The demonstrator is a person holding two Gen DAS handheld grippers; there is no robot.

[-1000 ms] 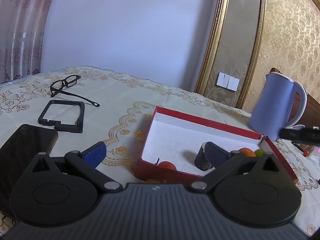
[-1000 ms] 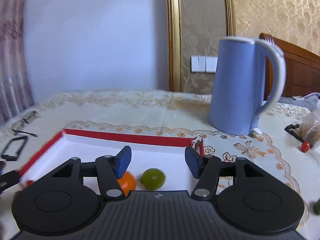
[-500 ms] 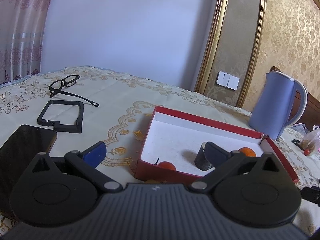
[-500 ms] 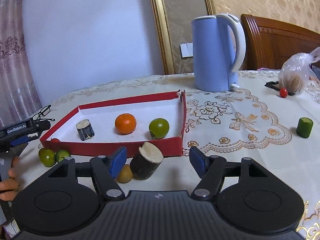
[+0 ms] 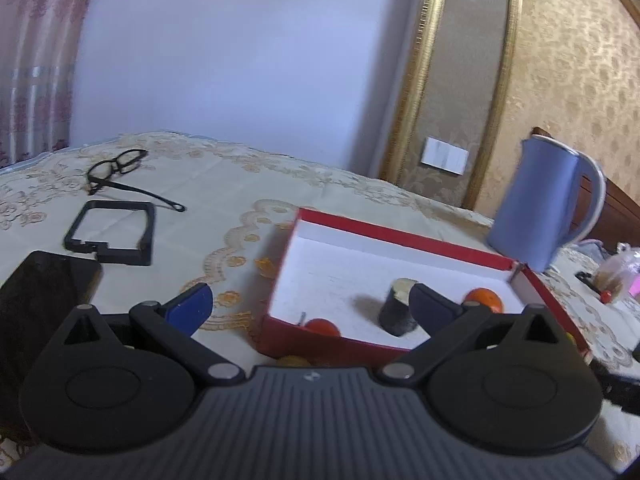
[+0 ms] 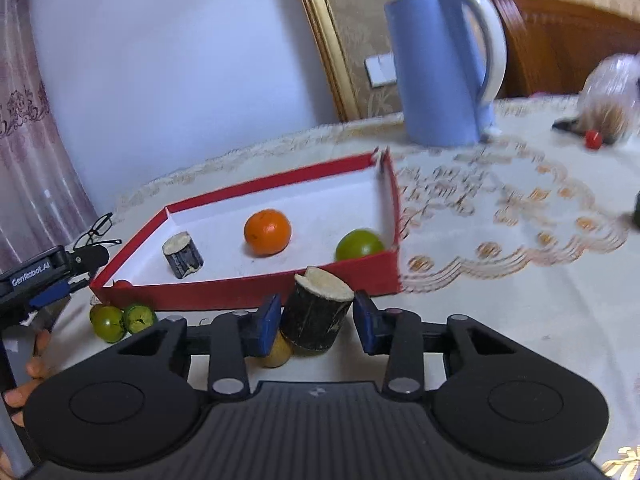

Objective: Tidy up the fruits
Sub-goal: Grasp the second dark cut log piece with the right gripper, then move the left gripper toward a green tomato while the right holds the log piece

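A red tray [image 6: 240, 292] with a white floor holds an orange [image 6: 267, 232], a green fruit [image 6: 358, 244], a dark cane piece [image 6: 182, 254] and a small red tomato [image 5: 320, 326]. In front of the tray, a second dark cane piece [image 6: 320, 292] leans against a small yellow fruit [image 6: 276, 354]. My right gripper [image 6: 317, 320] is closing on this piece, with both blue pads against its sides. Two green fruits [image 6: 106, 320] lie by the tray's near left corner. My left gripper [image 5: 308, 304] is open and holds nothing. It faces the tray's [image 5: 400, 236] left side.
A blue kettle [image 6: 440, 68] stands behind the tray. Glasses [image 5: 116, 168], a black frame [image 5: 112, 232] and a phone [image 5: 40, 292] lie to the left. To the right are a plastic bag [image 6: 608, 96], a small red fruit [image 6: 593, 139] and bare tablecloth. A person's hand [image 6: 36, 360] holds the left gripper.
My right gripper drew back from over the tray and sank to the cane piece in front of it. Its jaws widened, then narrowed onto the piece. The left gripper stayed put.
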